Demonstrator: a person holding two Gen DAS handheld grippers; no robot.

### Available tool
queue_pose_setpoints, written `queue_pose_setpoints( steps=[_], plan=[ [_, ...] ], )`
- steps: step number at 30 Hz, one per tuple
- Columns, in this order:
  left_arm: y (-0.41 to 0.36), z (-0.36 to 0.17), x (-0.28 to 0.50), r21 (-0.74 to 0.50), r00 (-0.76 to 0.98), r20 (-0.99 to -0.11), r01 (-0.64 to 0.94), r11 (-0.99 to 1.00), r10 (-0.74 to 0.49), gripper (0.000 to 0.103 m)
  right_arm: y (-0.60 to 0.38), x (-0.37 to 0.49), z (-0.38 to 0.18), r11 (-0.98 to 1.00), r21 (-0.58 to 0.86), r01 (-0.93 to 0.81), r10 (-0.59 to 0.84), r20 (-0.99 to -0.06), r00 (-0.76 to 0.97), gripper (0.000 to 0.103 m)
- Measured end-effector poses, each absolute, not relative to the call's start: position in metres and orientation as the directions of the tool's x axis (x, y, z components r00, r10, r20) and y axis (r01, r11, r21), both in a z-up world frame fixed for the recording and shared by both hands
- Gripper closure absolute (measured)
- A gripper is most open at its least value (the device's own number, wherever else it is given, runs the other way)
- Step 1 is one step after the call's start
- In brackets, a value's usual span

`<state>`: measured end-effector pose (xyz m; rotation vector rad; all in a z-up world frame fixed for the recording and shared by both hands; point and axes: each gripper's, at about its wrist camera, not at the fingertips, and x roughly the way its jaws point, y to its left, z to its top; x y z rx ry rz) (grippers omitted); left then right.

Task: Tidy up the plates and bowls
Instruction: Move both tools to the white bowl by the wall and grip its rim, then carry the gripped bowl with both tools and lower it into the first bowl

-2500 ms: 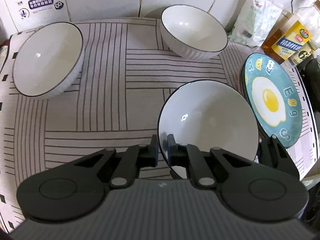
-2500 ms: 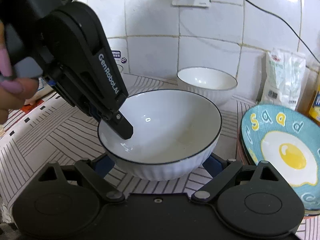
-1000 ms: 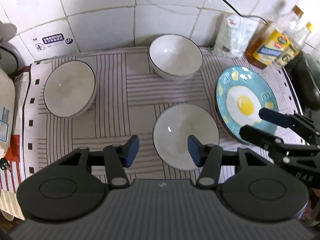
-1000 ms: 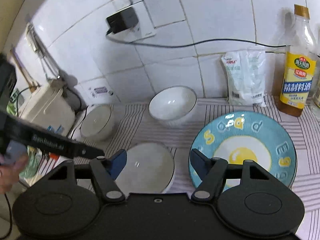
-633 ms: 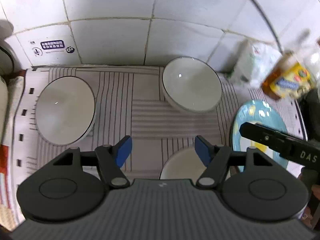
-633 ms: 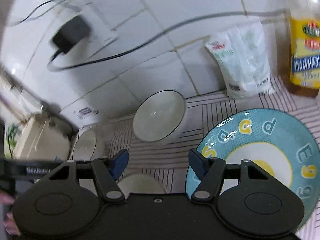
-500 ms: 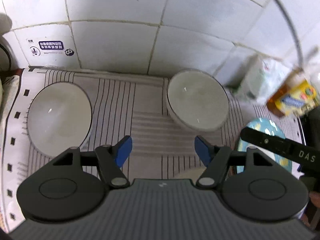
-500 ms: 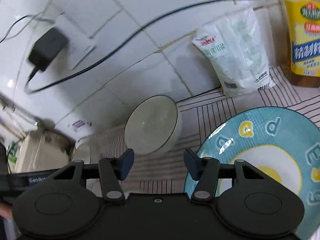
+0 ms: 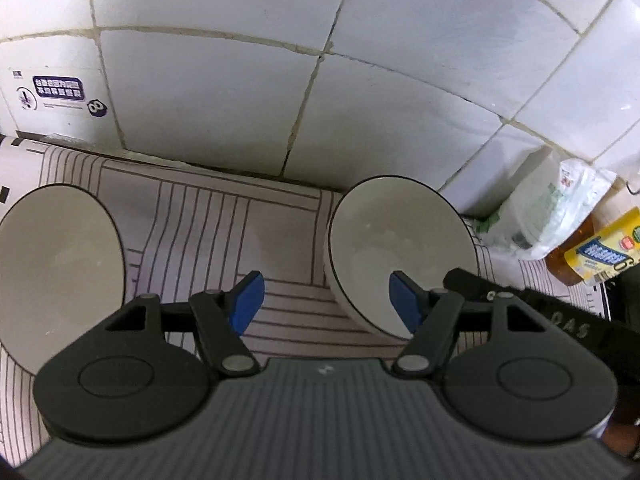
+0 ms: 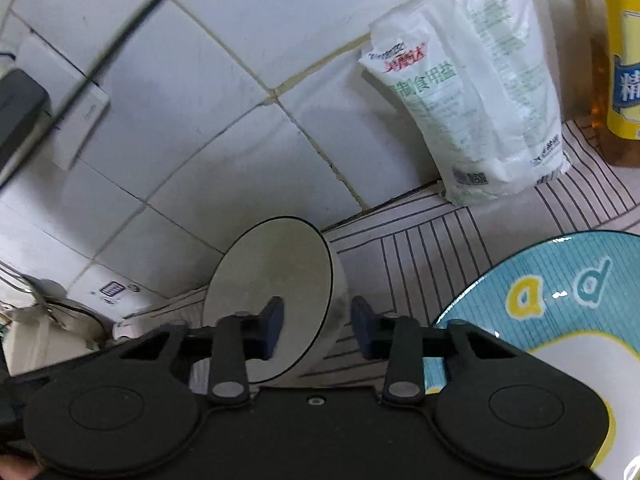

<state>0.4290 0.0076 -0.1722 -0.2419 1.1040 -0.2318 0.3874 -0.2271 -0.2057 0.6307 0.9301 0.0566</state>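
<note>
Two white bowls sit on the striped mat [image 9: 280, 216] ahead of the left tongs [image 9: 326, 300], spread wide and empty: one bowl [image 9: 56, 272] far left, the other bowl [image 9: 400, 252] by the right pad. The right tongs [image 10: 318, 326], narrower, straddle that bowl's [image 10: 272, 280] rim without gripping; egg-print plate [image 10: 560, 292] right, salt bag [image 10: 472, 92] and oil bottle [image 10: 620, 60] beyond.

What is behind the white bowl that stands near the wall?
Behind the white bowl only the tiled wall and a strip of striped cloth show. The bowl hides the part of the cloth it stands on.
</note>
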Motion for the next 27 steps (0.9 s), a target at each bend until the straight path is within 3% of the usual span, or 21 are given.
queue_pose_setpoints(
  steps=[3, 5, 7, 13, 27],
  plan=[
    [0.006, -0.175, 0.432, -0.305, 0.434, -0.849, 0.062, 0.950, -0.301, 0.038, -0.222, 0.391, -0.208, 0.846, 0.488, 0.217, 0.269, -0.741, 0.616, 0.084],
    [0.007, -0.178, 0.435, -0.317, 0.417, -0.855, 0.052, 0.947, -0.309, 0.049, -0.222, 0.392, -0.210, 0.853, 0.472, 0.223, 0.252, -0.746, 0.616, 0.085],
    [0.009, -0.182, 0.438, -0.323, 0.384, -0.867, 0.049, 0.945, -0.316, 0.068, -0.224, 0.393, -0.212, 0.848, 0.478, 0.228, 0.253, -0.744, 0.618, 0.085],
    [0.010, -0.193, 0.437, -0.385, 0.363, -0.859, 0.010, 0.923, -0.362, 0.087, -0.225, 0.395, -0.217, 0.837, 0.490, 0.244, 0.254, -0.742, 0.620, 0.086],
    [0.005, -0.152, 0.405, -0.344, 0.343, -0.880, 0.015, 0.939, -0.328, 0.090, -0.218, 0.371, -0.177, 0.865, 0.461, 0.198, 0.263, -0.752, 0.604, 0.086]
  ],
)
